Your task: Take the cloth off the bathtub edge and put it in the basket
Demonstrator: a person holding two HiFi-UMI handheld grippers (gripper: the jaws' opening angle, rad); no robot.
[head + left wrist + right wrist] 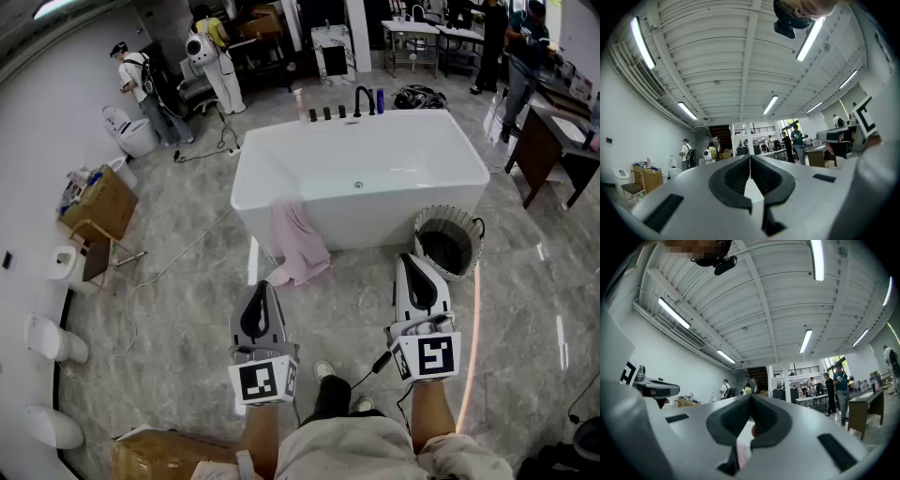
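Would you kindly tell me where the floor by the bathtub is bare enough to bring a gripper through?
Bare floor runs along the front wall of the bathtub between the cloth and the basket, and continues back between the left gripper and right gripper. It is crowded left of the tub: a cable, a cardboard box and toilets.

No words, numbers or brand names can be read anywhere. Only black-and-white square code patterns show, on the left gripper's white cube and the right gripper's white cube.

Cloth over the near edge of the bathtub, at its left; basket on the floor before its right corner
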